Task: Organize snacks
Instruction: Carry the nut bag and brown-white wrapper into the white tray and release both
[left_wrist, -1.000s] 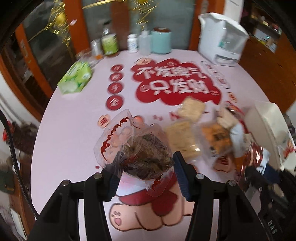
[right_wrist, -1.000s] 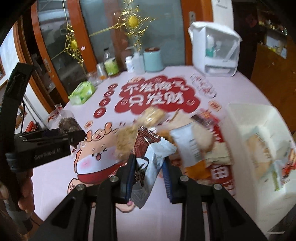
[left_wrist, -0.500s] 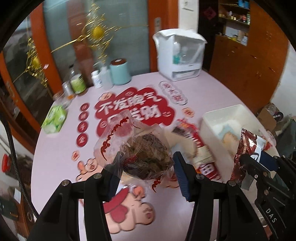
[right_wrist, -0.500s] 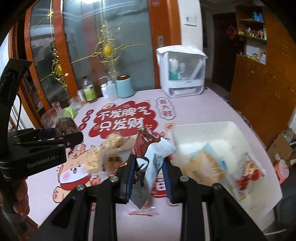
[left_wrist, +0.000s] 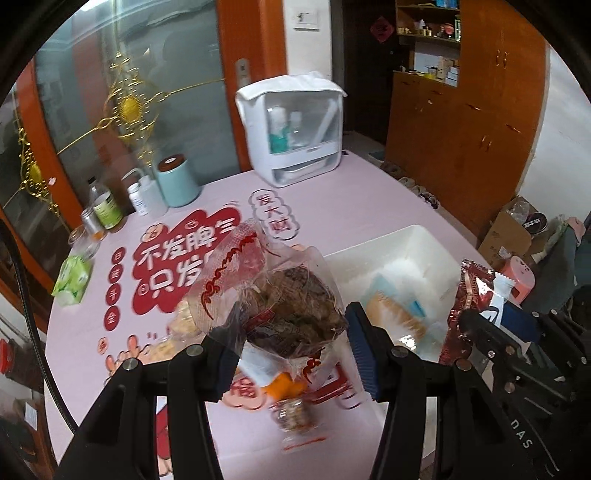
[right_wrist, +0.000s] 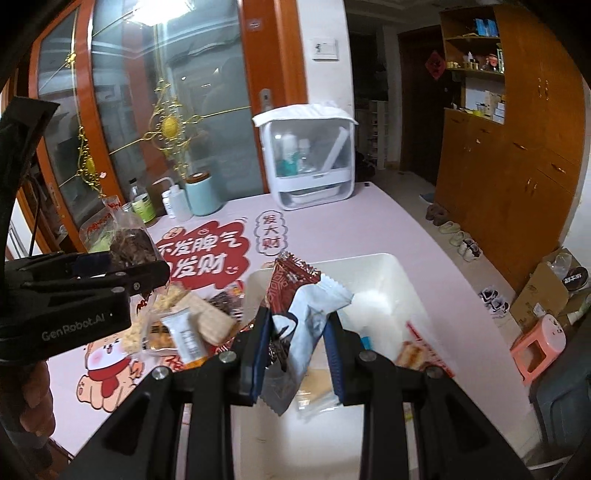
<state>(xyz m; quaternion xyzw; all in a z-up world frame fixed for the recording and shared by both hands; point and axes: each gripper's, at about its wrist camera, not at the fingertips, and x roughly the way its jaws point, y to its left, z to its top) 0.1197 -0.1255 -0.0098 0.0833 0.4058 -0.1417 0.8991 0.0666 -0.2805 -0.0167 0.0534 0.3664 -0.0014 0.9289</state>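
Crinkling clear bag (left_wrist: 280, 295) between tool (left_wrist: 291, 350) pads

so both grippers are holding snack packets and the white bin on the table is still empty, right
Not quite. Both grippers do hold packets: the left gripper a clear bag of dark snacks, the right gripper a red packet and a white packet. But the white bin is not empty; the right wrist view shows several packets already lying inside it.

Wooden cabinets (right_wrist: 517, 155), glass door (right_wrist: 177, 110)
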